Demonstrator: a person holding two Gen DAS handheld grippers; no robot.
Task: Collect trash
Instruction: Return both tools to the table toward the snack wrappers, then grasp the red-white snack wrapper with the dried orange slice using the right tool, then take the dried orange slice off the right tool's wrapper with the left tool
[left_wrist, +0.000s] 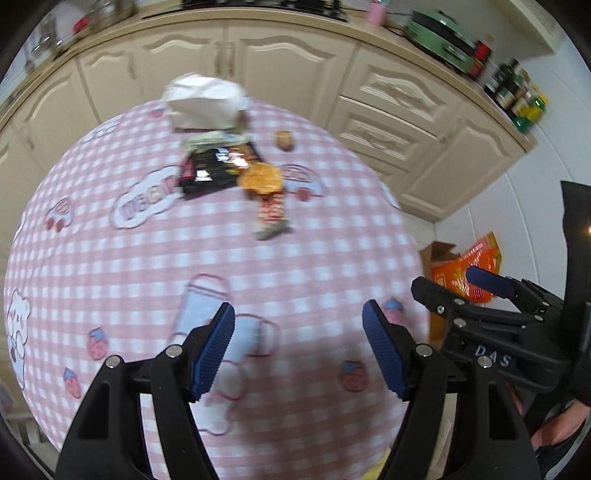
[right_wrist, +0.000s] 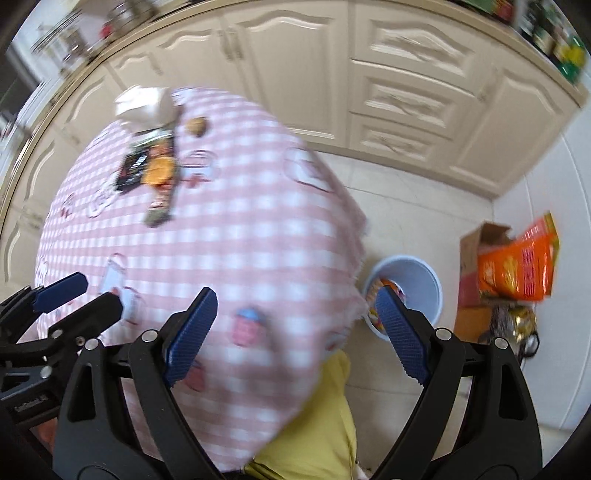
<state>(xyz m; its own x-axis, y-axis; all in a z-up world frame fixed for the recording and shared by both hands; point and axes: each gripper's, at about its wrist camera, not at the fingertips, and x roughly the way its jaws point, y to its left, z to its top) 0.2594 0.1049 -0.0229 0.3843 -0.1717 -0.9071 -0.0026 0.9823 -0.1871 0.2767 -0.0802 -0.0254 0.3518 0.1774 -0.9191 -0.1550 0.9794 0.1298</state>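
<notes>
Both tools (left_wrist: 298, 347) (right_wrist: 295, 332) spread, empty; blurred wrappers (left_wrist: 236, 173) piled w/ white crumpled bag (left_wrist: 203, 101).

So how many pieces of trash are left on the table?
About 5, clustered at the far end, some overlapping: white bag, black wrapper, orange packet, red-white wrapper, small brown piece.

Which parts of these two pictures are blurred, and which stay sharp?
Left wrist view: the wrappers and checked tablecloth are smeared, the left gripper is crisp. Right wrist view: tablecloth and cupboards streak more strongly, the right gripper stays sharp; both views bend straight edges.
</notes>
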